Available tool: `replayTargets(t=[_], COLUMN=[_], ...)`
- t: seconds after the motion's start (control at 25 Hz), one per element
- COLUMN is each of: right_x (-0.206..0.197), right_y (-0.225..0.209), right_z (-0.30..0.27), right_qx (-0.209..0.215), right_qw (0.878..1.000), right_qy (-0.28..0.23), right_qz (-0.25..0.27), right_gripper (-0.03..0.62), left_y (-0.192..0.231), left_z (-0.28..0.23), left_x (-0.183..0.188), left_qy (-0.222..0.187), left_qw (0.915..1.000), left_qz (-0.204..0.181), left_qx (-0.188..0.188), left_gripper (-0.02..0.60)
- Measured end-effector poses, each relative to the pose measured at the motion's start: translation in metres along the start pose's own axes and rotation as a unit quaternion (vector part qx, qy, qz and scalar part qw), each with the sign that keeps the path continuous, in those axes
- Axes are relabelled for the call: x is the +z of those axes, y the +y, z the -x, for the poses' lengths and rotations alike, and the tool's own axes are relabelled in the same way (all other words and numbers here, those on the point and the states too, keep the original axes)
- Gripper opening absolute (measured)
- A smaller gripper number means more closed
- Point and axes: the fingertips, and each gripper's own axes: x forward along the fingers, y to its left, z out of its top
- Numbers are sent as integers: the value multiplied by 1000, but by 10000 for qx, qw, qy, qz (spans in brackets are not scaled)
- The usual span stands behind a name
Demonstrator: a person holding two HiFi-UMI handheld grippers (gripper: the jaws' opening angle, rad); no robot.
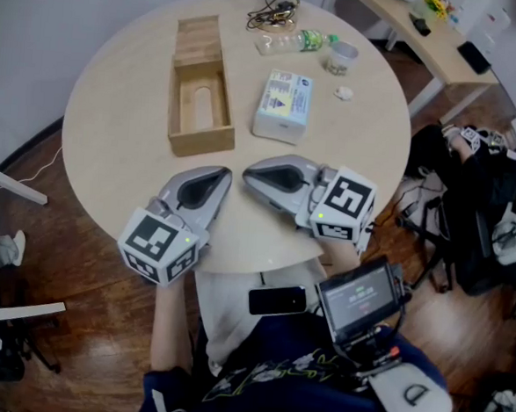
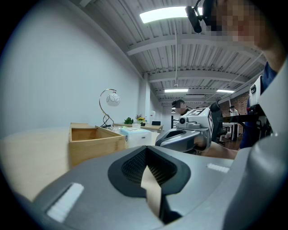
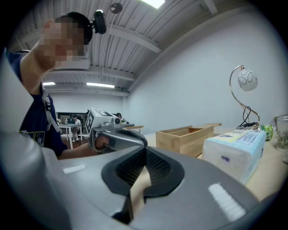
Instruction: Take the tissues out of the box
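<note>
An open wooden box stands on the round table at the left; its inside looks bare, with an oval slot in its floor. To its right a wrapped pack of tissues lies flat on the table, apart from the box. My left gripper rests near the front edge, shut and empty, its tip just short of the box's near end. Opposite it my right gripper lies shut and empty, tip toward the left one. From the left gripper view I see box, pack and right gripper.
At the table's far side lie a plastic bottle, a clear cup, a tangle of cable and a small white scrap. A phone and a screen device sit at my lap. A desk stands beyond, right.
</note>
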Motion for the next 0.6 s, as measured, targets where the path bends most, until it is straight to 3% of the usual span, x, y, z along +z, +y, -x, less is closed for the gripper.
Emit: replayTargets(t=[0.6], right_x=[-1], right_y=[0], right_z=[0], right_qx=[10], right_qw=[10000], right_qy=[1], right_qz=[2], right_gripper=[8], left_y=[0], left_z=[0], left_x=[-1], left_qy=[-3], left_qw=[10000], left_qz=[7], left_qx=[5], left_gripper=[2])
